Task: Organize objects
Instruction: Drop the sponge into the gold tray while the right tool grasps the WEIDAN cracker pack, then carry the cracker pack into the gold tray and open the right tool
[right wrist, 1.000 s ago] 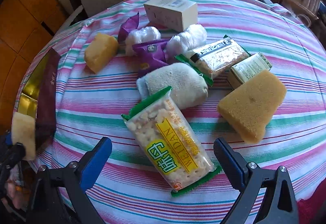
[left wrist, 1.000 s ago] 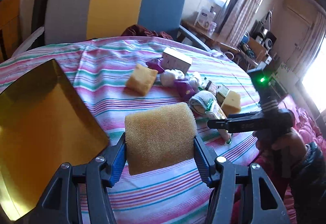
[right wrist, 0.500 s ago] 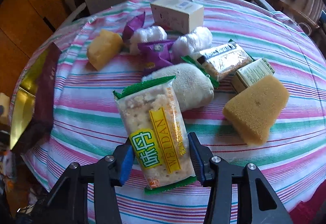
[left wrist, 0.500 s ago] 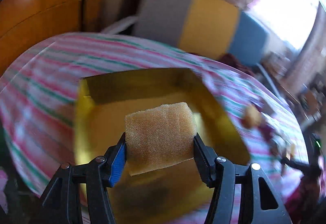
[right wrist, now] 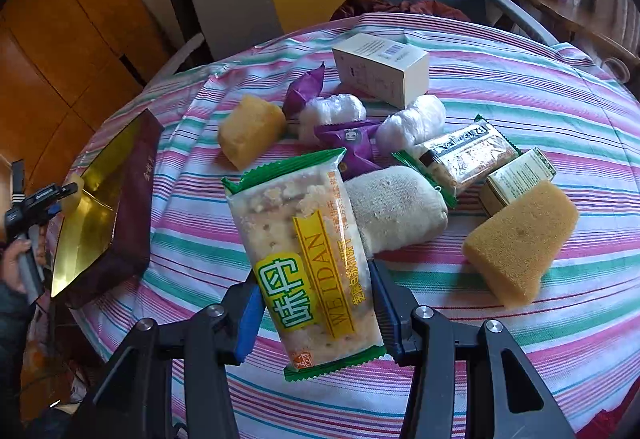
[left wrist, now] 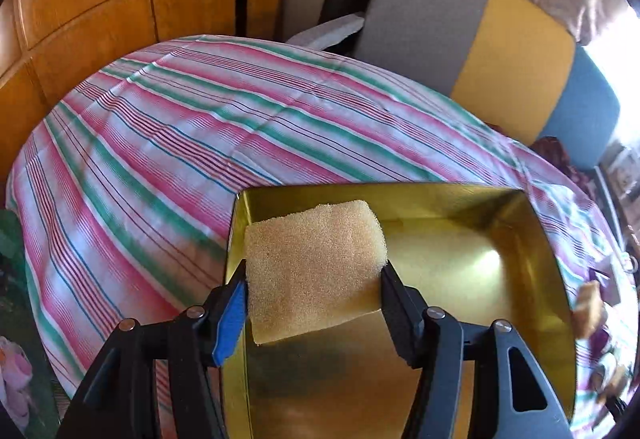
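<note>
My left gripper (left wrist: 312,295) hangs over the near left corner of the open gold-lined box (left wrist: 480,259). A tan sponge block (left wrist: 316,263) sits between its pads, and its jaws are opening slightly while both pads still touch the sponge. My right gripper (right wrist: 316,303) is shut on a green-edged cracker packet (right wrist: 304,251), held tilted just above the striped cloth (right wrist: 520,99). In the right wrist view the box's maroon wall (right wrist: 132,199) stands at the far left, with the left gripper (right wrist: 70,193) above it.
A pile lies mid-table: a wedge sponge (right wrist: 520,239), a yellow sponge (right wrist: 250,129), a white carton (right wrist: 380,67), a rolled white cloth (right wrist: 396,207), purple wrappers (right wrist: 352,143), a second snack packet (right wrist: 468,155) and a small green box (right wrist: 516,175). A tricolour chair (left wrist: 440,19) stands behind the table.
The left gripper swung left with the sponge, from over the striped cloth to above the gold box. The right gripper closed on the cracker packet and raised it off the cloth.
</note>
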Motion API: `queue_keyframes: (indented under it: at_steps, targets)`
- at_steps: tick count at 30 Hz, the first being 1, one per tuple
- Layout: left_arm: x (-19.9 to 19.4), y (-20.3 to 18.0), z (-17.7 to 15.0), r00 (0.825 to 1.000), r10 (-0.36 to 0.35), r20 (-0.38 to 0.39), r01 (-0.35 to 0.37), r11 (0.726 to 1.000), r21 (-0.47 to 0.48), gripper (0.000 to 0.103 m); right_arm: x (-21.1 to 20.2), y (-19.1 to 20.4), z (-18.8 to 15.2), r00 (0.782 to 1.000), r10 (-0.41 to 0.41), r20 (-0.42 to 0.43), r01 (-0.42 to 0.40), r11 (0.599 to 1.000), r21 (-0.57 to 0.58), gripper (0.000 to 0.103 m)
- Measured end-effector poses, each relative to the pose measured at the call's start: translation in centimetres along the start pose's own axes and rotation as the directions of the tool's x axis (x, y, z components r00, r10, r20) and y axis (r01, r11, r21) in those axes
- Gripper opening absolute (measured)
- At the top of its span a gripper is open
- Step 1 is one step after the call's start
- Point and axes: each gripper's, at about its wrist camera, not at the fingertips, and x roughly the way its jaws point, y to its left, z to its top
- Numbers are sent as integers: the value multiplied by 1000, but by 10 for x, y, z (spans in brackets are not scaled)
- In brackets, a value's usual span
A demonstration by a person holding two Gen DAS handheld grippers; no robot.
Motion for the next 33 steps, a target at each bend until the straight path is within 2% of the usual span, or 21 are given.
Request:
queue_keyframes:
  at_steps: [3,9,19,22,27,29,33]
  targets:
    - [16,0,6,998,59,-29,-58,998,16,63,-3,-2,0,1000,9,6,-9,1000,0,50]
    - [24,-8,14,996,88,-28,-87,995,55,67,-6,-2,1,1000,15,24,-15,1000,-7,50]
    - [12,-3,17,999,48,-13,-47,997,58,72,-11,-3,2,999,2,48,-2,1000,7,50]
    - [-3,-2,16,1000,22,19,-22,999,41,72,-14,-2,2,998,-8,63,8,1000,9,50]
    - [-45,6,4,994,21,107,-25,999,42,72,-24,8,3,996,-19,83,19,1000,0,50]
    - [-63,13,-8,990,21,137,-26,999,37,72,-28,25,6,996,-1,91,3,1000,-27,50]
    - [-83,29,-36,991,-13,137,10,1000,20,72,-29,75,14,994,63,89,-52,991,-121,50]
